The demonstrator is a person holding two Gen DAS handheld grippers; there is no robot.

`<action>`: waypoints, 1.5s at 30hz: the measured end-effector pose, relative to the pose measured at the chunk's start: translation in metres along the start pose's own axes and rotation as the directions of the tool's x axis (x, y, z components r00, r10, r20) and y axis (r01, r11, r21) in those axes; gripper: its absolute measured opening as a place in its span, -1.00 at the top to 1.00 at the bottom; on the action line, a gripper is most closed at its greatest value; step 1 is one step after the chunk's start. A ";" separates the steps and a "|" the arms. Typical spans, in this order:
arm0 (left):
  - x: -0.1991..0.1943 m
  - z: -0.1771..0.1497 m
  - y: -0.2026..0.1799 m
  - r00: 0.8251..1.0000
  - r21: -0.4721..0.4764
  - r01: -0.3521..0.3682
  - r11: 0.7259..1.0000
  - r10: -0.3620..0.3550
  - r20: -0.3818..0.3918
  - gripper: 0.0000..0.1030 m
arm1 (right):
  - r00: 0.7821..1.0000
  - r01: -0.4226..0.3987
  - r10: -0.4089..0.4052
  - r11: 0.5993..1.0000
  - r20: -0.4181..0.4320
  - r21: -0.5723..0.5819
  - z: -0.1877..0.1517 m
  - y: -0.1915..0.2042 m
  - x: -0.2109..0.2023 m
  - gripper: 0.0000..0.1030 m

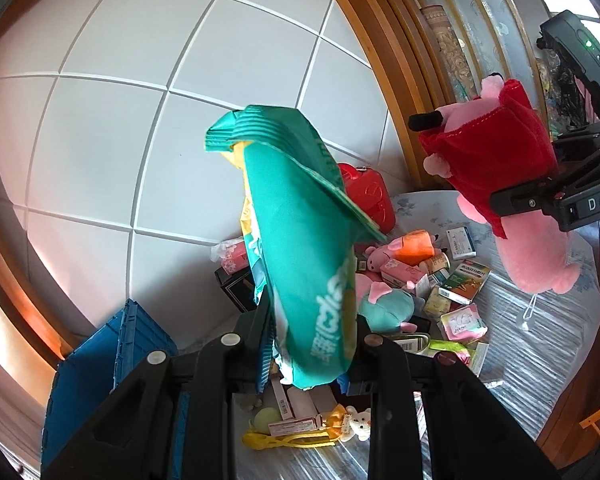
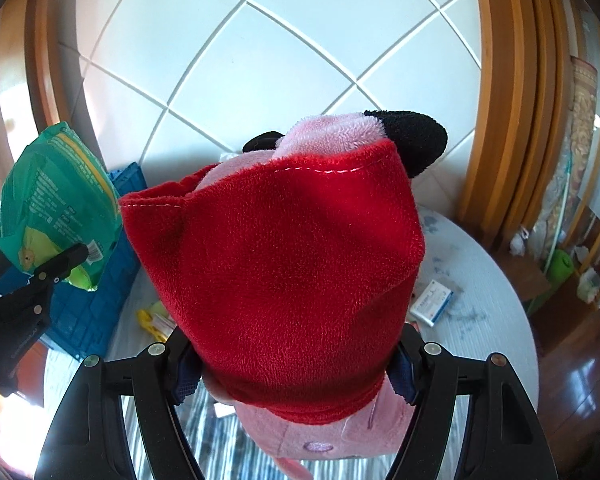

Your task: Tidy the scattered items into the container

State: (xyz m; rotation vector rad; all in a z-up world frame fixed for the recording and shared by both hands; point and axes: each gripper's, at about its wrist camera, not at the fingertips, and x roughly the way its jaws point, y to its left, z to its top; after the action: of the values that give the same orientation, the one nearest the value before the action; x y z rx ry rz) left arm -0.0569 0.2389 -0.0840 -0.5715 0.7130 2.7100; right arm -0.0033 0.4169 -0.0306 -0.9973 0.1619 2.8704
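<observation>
Transport step judged in hand: both picks are held aloft over the cluttered table [image 1: 540, 320], so a carry to the blue crate [image 1: 100, 360] at lower left, then release above its opening, is called for. Left gripper [image 1: 312, 344] is clenched on the green snack bag [image 1: 304, 248] at frame centre. Right gripper [image 2: 296, 364] is clamped on the pink plush in red dress [image 2: 276, 264], filling the right wrist view's centre.

A wall of large white tiles [image 2: 284, 36] with pale grout fills twelve o'clock in both views. Curved brown wooden framing [image 1: 384, 60] rises toward one o'clock, and a round table under a pale blue-flowered cloth [image 2: 488, 280] sits at four, above glossy dark wooden floor [image 2: 580, 380].
</observation>
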 end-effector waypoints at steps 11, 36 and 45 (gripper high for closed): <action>-0.026 -0.009 0.044 0.999 -0.054 -0.019 0.998 0.021 0.042 0.53 | 1.000 -0.013 0.014 0.999 0.018 -0.033 0.018 0.043 -0.010 -0.43; -0.072 -0.063 0.159 0.997 -0.131 -0.035 0.991 0.044 0.065 0.53 | 0.999 -0.037 0.039 0.998 0.032 -0.055 0.032 0.164 -0.012 -0.43; -0.079 -0.080 0.197 0.994 -0.163 -0.085 0.983 0.096 0.057 0.53 | 0.997 -0.068 0.072 0.993 0.038 -0.097 0.040 0.203 -0.004 -0.43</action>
State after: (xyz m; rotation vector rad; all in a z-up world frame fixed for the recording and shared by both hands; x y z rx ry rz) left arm -0.0346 0.0191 -0.0329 -0.4952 0.5193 2.8749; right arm -0.0507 0.2213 0.0164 -0.9654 0.0581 2.9860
